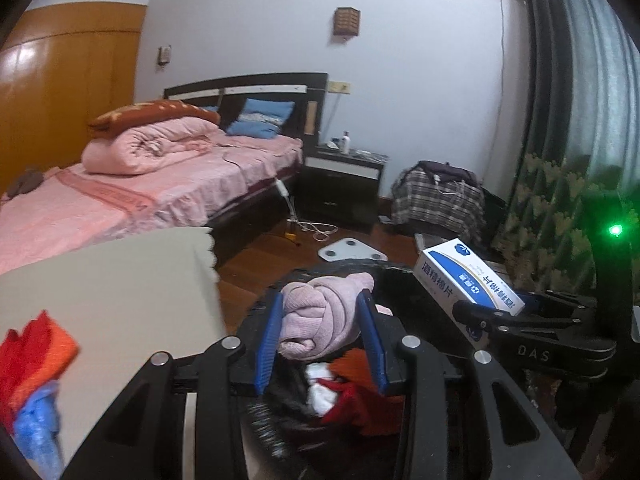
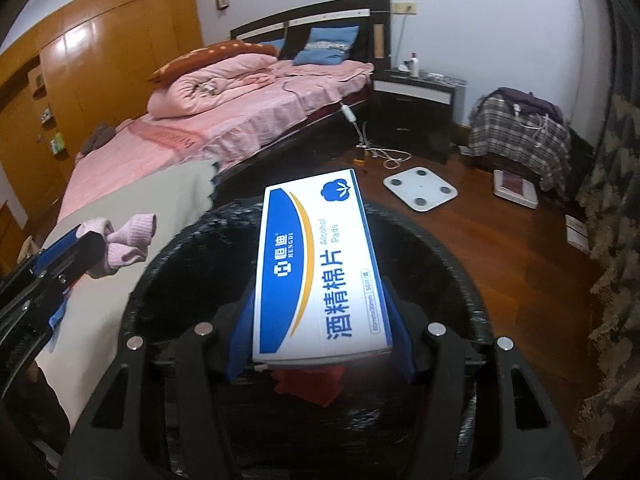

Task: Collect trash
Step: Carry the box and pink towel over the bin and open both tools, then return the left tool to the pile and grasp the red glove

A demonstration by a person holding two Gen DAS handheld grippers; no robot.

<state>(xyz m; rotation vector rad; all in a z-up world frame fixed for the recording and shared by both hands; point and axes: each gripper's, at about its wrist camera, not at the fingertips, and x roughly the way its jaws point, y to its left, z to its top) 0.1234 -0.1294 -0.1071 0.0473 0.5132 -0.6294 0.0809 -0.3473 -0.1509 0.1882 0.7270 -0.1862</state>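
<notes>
Below both of my grippers sits the large round black trash bin (image 2: 460, 264), its dark rim curving under the fingers, and I judge I am holding both loads over its mouth so that either one falls straight in once released. Inside it, under my left gripper (image 1: 322, 338), I can make out red fabric scraps (image 1: 352, 396) and a bit of white crumpled material (image 1: 320, 392) lying on something dark; from the right wrist view a red scrap (image 2: 308, 384) shows just beneath the box. To the left of the left gripper lies the beige cloth-covered table surface (image 1: 120, 280), where a red-orange rag (image 1: 32, 356) and a crumpled blue plastic piece (image 1: 38, 420) wait near its edge, so more collecting seems left to do. My right gripper (image 2: 320, 332) is clamped on the white and blue cardboard box of alcohol pads (image 2: 316, 264), pinching the near end between its blue pads so the box juts forward and roughly level above the bin opening. My left gripper is closed around a knotted pale pink knitted sock bundle (image 1: 320, 316), squeezed at its sides with the knot bulging above the fingertips, also over the bin. The two grippers sit side by side, close but not touching. Releasing the box looks like the next call, though its length may make it catch on the rim.
</notes>
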